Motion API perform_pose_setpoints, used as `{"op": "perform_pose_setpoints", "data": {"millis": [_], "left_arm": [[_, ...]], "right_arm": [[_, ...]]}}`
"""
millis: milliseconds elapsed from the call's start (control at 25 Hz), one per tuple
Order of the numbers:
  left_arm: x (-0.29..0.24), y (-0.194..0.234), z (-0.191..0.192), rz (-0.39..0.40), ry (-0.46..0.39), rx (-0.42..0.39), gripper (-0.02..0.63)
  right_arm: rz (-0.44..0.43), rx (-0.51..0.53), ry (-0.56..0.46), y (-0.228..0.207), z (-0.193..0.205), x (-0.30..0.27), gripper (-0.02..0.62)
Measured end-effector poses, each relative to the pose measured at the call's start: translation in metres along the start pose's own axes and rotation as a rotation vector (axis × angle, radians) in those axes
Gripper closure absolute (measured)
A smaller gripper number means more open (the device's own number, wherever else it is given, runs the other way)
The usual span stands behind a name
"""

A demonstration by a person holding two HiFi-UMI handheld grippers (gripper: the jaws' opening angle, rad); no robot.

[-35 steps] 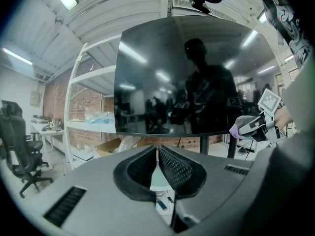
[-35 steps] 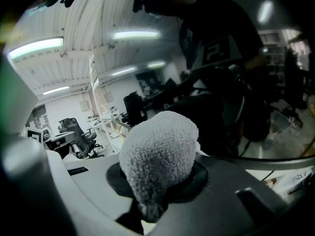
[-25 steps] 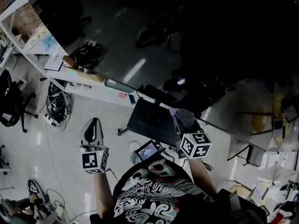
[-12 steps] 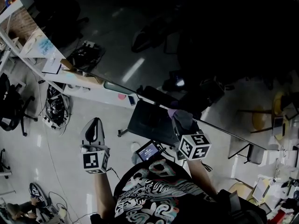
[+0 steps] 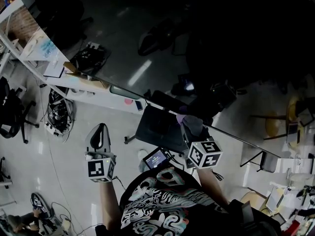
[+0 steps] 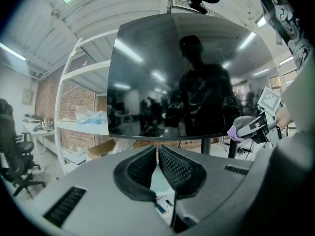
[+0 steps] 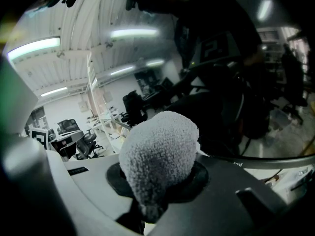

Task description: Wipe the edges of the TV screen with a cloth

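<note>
Right claw (image 7: pixel 156 183) is pinched on the cloth (image 7: pixel 158 149). The grey fleecy wad bulges out ahead of the jaws and covers the pads. Left claw (image 6: pixel 157 167) is pressed together on nothing.

Risks (judged):
1. The wad is gripped at its root only. Dragging it along the bezel could tug it loose or fold it back, leaving hard claw plastic to rub the TV screen (image 7: pixel 231 82).
2. Too much push could rock the panel, and the left claw is not steadying it.
3. The wad could ride up off the rim onto the glass, so the edge goes unwiped.

Position: the cloth sits at the right claw's tip. The lower edge (image 7: pixel 275 157) of the screen runs just ahead and to the right of the wad; contact cannot be confirmed. The panel rises beyond and above. From the left claw, the screen stands well ahead, apart.
</note>
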State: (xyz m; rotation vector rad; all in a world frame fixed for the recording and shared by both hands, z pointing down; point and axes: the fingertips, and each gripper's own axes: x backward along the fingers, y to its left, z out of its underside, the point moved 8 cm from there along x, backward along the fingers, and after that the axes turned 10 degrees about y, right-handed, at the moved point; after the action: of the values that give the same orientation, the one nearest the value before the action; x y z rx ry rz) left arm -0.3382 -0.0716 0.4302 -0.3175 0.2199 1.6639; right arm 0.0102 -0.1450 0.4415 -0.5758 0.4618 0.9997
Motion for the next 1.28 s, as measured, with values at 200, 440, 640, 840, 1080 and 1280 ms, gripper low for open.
{"op": "perform_pose_setpoints", "data": {"millis": [200, 440, 640, 840, 1080, 1280], "left_arm": [[0.001, 0.006, 0.000, 0.000, 0.008, 0.002, 0.577], [-0.016, 0.015, -0.007, 0.029, 0.003, -0.015, 0.577], [-0.030, 0.020, -0.014, 0.052, -0.003, -0.025, 0.577], [-0.041, 0.028, -0.012, 0.057, -0.008, -0.029, 0.577], [-0.053, 0.027, -0.019, 0.116, -0.017, -0.042, 0.577], [-0.068, 0.034, -0.026, 0.161, -0.034, -0.060, 0.577]], "right_arm": [[0.002, -0.006, -0.004, 0.004, 0.000, 0.001, 0.480], [0.012, -0.021, -0.007, 0.006, -0.003, -0.003, 0.480], [0.029, -0.029, -0.013, 0.005, -0.004, 0.000, 0.480], [0.033, -0.036, -0.027, 0.008, -0.004, -0.005, 0.480], [0.049, -0.049, -0.020, 0.012, -0.003, -0.006, 0.480], [0.074, -0.065, -0.019, 0.011, -0.004, -0.007, 0.480]]}}
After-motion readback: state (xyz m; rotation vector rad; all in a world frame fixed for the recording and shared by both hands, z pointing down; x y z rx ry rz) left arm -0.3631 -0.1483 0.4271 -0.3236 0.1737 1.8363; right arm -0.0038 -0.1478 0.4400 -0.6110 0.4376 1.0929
